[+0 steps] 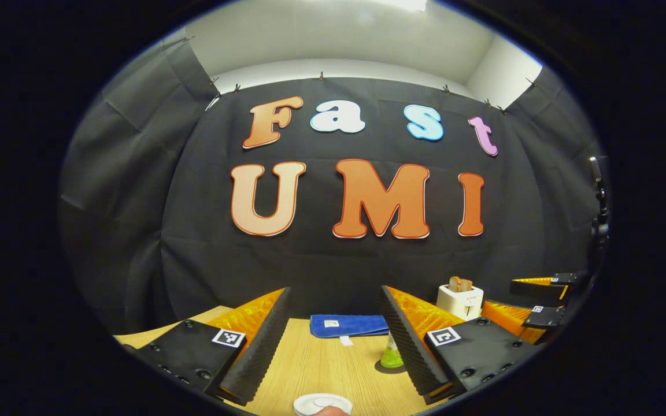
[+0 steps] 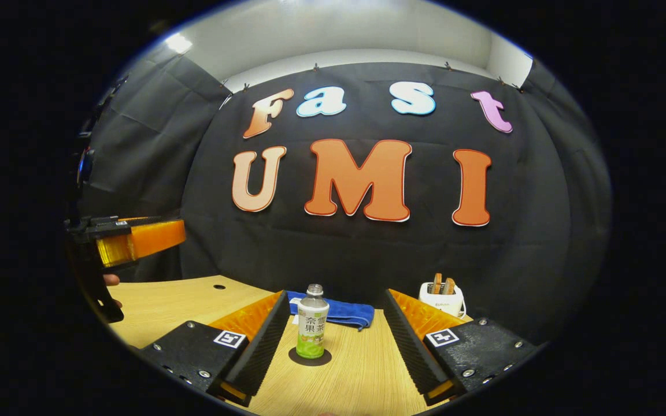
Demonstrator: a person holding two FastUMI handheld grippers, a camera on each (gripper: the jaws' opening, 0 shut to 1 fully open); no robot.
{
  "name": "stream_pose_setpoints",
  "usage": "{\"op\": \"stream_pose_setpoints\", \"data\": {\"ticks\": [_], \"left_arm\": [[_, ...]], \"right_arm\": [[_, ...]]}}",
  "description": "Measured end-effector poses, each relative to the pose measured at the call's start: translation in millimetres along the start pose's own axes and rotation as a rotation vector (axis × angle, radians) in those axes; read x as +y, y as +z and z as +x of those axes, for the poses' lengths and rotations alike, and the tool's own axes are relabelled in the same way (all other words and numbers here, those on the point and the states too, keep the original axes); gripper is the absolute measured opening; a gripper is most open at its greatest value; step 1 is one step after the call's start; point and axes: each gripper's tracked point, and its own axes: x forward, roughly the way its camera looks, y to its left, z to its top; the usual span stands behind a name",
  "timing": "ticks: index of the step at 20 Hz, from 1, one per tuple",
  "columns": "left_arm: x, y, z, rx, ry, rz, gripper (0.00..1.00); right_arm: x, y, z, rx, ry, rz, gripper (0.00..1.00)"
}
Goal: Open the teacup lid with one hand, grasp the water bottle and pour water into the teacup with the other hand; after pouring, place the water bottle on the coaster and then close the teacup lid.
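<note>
The water bottle (image 2: 312, 323) carried a pale label with dark printed characters above a green band; it stood upright on a dark round coaster (image 2: 310, 357) on the wooden table (image 2: 362, 375), capless as far as could be told. The right gripper (image 2: 333, 341) hovered level before it, jaws spread wide, the bottle between the 2 fingers but apart from both. The left gripper (image 1: 333, 341) also had its jaws spread, holding nothing. The teacup lid (image 1: 322, 404), white, sat at the bottom edge of the left gripper view. A blue cloth (image 1: 349, 325) and a white toaster (image 1: 460, 300) with 2 slices lay behind.
</note>
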Motion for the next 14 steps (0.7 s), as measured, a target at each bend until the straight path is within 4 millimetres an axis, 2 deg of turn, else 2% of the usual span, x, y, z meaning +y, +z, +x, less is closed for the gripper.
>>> {"op": "stream_pose_setpoints", "data": {"ticks": [3,12,14], "left_arm": [[4.8,-11.5,1.9,0.033,0.011,-0.022,1.00],[19.1,-29.0,4.0,0.073,0.048,0.001,0.98],[20.8,-32.2,5.4,0.079,0.054,0.003,0.95]], "right_arm": [[-3.2,-1.3,1.2,-0.005,-0.007,-0.005,0.97],[0.0,-9.2,6.2,0.016,0.004,-0.011,0.98],[-0.3,-8.9,6.3,0.017,0.005,-0.005,0.98]]}}
